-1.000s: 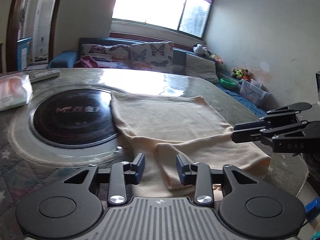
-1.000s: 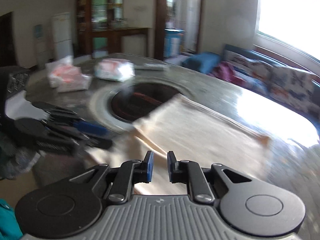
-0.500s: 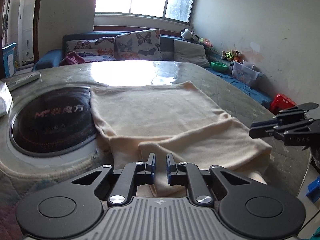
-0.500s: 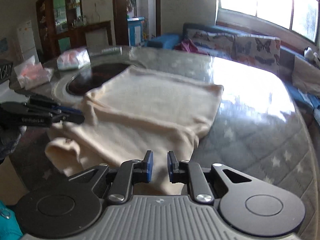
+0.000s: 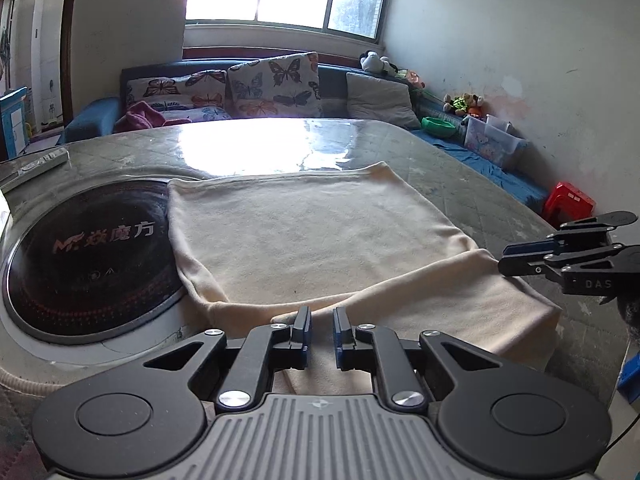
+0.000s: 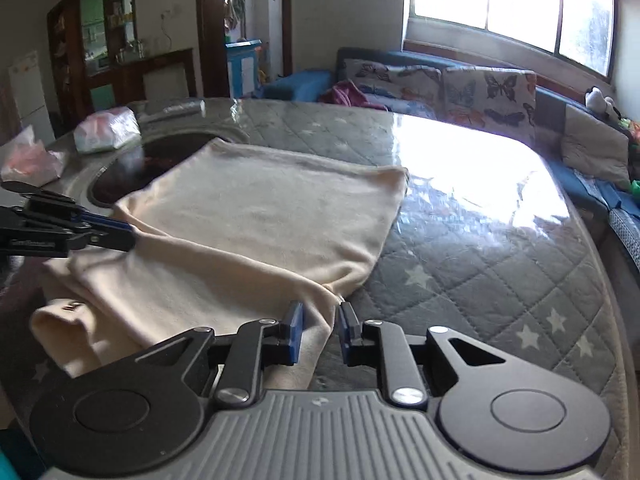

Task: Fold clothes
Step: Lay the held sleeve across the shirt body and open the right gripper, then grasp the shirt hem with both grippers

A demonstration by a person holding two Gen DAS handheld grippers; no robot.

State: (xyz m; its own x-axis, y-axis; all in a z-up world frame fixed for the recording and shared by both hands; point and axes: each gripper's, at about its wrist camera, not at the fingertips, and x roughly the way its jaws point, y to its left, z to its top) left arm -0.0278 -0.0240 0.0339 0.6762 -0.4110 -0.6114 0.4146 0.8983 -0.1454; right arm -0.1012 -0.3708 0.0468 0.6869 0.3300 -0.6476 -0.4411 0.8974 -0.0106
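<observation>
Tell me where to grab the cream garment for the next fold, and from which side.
Judging by its pose, grip the cream garment along the near folded edge, one corner per gripper, coming in low from the table's near side. That edge is raised and doubled; the far part lies flat. The left gripper and right gripper already face it, slightly open.

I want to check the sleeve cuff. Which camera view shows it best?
The right wrist view: the cream garment's cuff lies open at lower left. In the left wrist view, that end is hidden behind the left hand-held gripper.
</observation>
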